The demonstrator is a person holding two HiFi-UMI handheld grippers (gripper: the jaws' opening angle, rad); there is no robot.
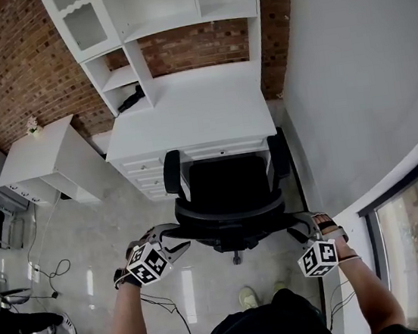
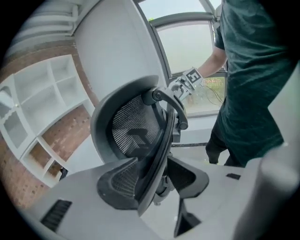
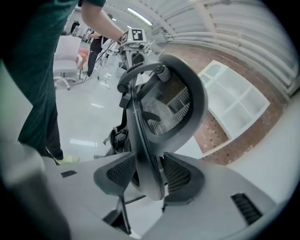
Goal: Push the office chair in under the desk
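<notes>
An office chair (image 1: pixel 227 187) is seen from above, facing a white desk (image 1: pixel 186 112). Its seat front is set at the desk's knee opening, while the backrest (image 1: pixel 231 220) stands out toward the person. The push is judged best given evenly from both sides and straight at the opening, so that the armrests (image 1: pixel 172 173) are kept off the drawers (image 1: pixel 145 174). The left gripper (image 1: pixel 174 242) is placed at the backrest's left edge, the right gripper (image 1: pixel 301 225) at its right edge. Both pairs of jaws are spread wide, with the backrest rim (image 3: pixel 140 154) lying between the pads. No firm clamp is shown.
</notes>
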